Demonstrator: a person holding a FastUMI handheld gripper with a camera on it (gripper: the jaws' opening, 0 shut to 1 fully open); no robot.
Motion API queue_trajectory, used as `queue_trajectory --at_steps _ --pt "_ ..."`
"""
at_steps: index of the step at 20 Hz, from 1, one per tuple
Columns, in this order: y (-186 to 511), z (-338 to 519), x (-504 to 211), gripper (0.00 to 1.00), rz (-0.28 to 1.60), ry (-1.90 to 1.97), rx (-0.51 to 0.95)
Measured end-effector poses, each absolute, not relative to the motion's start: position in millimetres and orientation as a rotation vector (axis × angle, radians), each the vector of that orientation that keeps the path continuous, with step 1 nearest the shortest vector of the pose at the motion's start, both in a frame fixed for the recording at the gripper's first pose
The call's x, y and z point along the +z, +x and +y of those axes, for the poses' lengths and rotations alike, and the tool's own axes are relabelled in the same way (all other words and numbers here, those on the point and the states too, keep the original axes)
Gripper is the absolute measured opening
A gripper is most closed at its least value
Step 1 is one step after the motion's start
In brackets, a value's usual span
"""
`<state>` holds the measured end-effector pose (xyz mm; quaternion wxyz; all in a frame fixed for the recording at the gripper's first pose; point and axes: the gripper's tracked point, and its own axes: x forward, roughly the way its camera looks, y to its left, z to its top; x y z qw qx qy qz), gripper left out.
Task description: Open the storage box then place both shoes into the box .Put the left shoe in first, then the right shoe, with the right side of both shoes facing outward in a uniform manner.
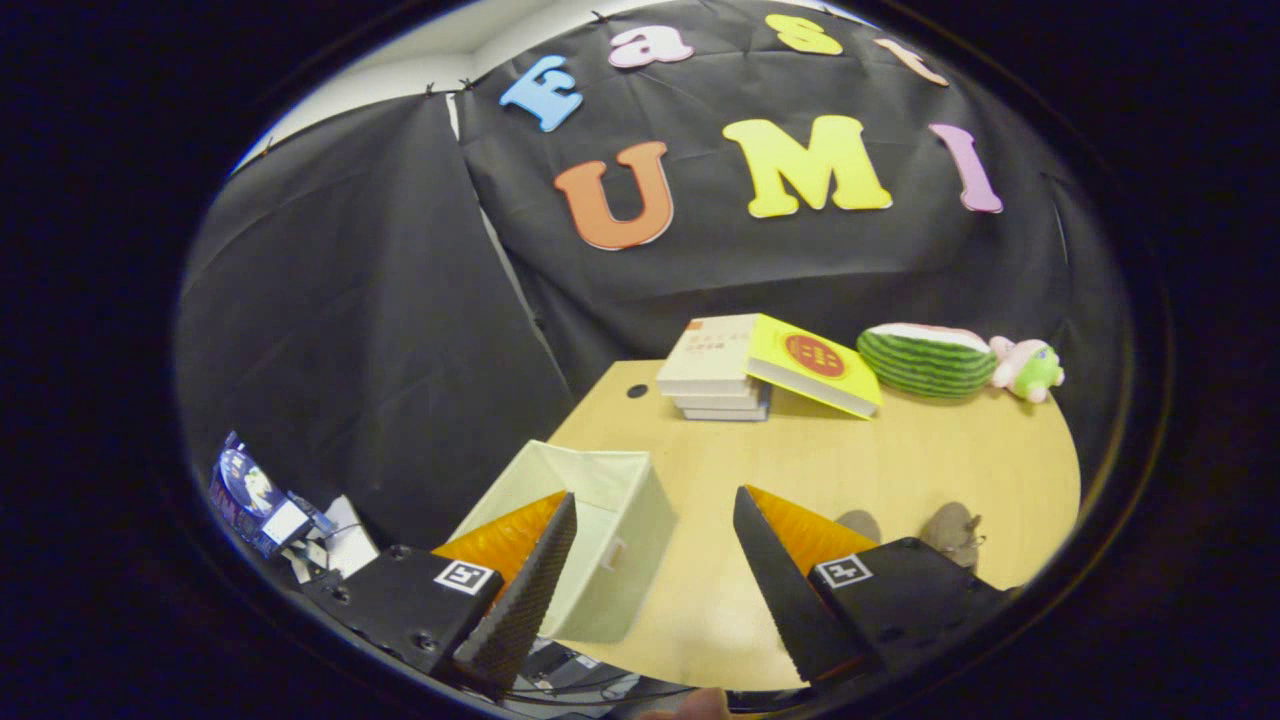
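honestly nothing readable here: the yellow book on the bench has a red round emblem too blurry to make out, the cream book has faint print, and the gripper just wears square marker tags.

My table is a light wooden top with a rounded far right corner. A pale fabric storage box sits open at its left edge. Along the far edge lie a stack of books with a yellow book leaning on it, a watermelon plush and a pink-green plush. Two grey shoes rest near the right edge.
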<state>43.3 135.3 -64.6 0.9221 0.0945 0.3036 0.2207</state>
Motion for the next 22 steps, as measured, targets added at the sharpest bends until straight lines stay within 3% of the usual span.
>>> queue_trajectory --at_steps 8,19,21,22 --pt "21 24 -174 1.0 0.921 0.195 0.28" --pt "26 -9 -292 1.0 1.214 0.335 0.201" --pt "30 -9 -302 0.95 1.24 0.364 0.195" --pt "34 -10 -304 0.84 1.242 0.378 0.184"
